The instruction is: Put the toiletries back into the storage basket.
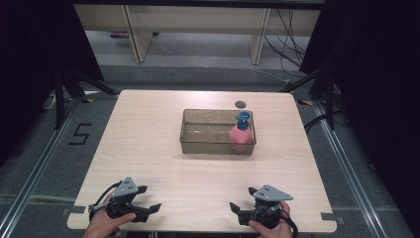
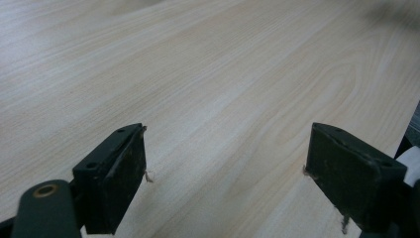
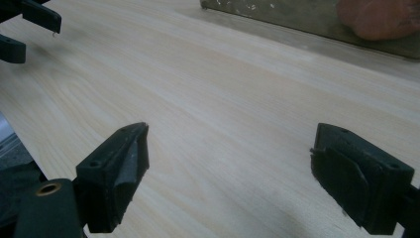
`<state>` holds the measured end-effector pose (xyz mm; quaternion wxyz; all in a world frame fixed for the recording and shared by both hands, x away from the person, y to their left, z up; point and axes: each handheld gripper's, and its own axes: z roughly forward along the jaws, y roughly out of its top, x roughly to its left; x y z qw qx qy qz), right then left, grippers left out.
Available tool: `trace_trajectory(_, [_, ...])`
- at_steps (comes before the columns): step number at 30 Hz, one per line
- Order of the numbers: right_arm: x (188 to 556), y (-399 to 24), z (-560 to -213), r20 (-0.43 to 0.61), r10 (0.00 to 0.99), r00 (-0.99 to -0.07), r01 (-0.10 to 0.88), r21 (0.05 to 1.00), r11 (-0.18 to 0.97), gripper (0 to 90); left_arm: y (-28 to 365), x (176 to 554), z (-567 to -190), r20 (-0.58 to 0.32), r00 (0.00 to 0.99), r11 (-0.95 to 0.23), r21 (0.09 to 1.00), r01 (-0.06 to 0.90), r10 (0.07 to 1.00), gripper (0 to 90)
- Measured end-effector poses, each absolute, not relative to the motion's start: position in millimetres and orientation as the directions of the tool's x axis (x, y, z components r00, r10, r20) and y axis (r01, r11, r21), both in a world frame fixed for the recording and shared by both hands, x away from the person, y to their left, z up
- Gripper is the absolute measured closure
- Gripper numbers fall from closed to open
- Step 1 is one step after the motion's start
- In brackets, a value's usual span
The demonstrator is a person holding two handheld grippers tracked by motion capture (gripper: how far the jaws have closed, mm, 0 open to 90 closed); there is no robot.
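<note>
Your see-through brown plastic tub point(image 1: 218, 144) sits mid-bench. The pink bottle with a blue cap point(image 1: 241, 134) stands at its right end. Your left hand-held gripper point(image 1: 149, 198) and right hand-held gripper point(image 1: 241, 203) gape apart, holding nothing, at the near edge.

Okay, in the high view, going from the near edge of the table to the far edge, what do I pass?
The left gripper and right gripper → clear tub holding a pink bottle → small dark disc.
</note>
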<state>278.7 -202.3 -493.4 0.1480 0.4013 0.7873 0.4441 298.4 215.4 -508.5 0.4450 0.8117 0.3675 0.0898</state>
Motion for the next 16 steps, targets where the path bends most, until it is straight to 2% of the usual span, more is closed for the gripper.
trace_trajectory(2, [277.0,-200.6,-494.5,0.148,0.762,-0.63,0.507,0.821,0.26,15.5,215.7,298.5,-508.4,-0.179,0.714,-0.337,0.787,0.516,0.676,15.1])
trace_trajectory(16, [276.3,-200.6,-494.9,0.148,0.753,-0.641,0.508,0.818,0.271,15.5,215.7,298.5,-508.8,-0.177,0.714,-0.337,0.788,0.515,0.678,15.1])
